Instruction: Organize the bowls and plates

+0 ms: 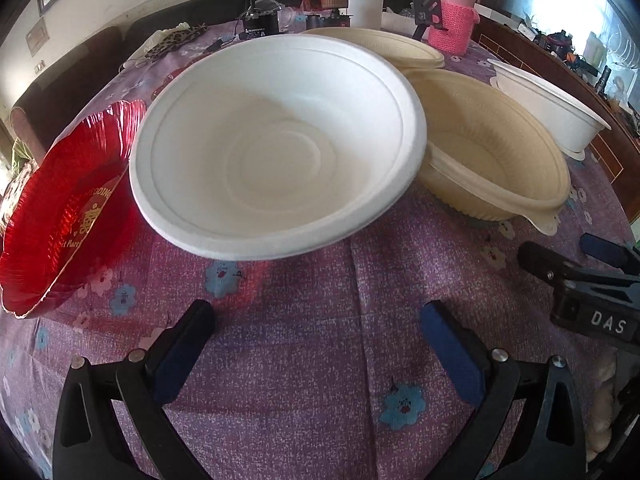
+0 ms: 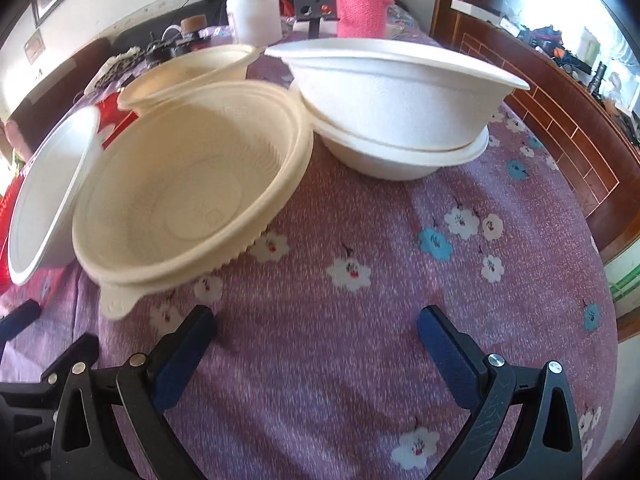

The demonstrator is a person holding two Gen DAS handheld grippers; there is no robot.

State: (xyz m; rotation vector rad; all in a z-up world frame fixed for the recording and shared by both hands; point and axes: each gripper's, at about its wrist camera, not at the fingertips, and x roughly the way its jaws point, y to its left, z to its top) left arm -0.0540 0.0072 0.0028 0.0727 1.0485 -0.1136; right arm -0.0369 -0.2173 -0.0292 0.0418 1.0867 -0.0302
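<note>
**Both grippers hovering open over the cloth, bowls lying just ahead**

The left gripper (image 1: pixel 318 322) is hanging low over the purple flowered tablecloth (image 1: pixel 320 360), pointing forward and slightly down, its two blue-padded fingers spread wide apart and gripping nothing. Just ahead of it a white bowl (image 1: pixel 276 148) is sitting tilted, its near rim lifted clear of the cloth and its left edge overlapping a red plate (image 1: pixel 60 208) that is leaning up at the table's left side. Just to the right, a cream bowl (image 1: pixel 496 156) is tipping toward the white one, nearly touching it or touching; I cannot tell which. Behind them a cream plate (image 1: pixel 384 46) is lying flat, and a stack of white bowls (image 1: pixel 552 108) is standing at the far right.

The right gripper (image 2: pixel 318 320) is hovering at much the same height beside the left one, aimed at bare cloth between the cream bowl (image 2: pixel 192 184) and the white stack (image 2: pixel 396 100). Its fingers are likewise standing wide apart, empty. In the left wrist view it is showing at the right edge.

A pink knitted-sleeve bottle (image 2: pixel 362 4) and a white jar (image 2: pixel 256 14) are standing at the far end of the table.
</note>
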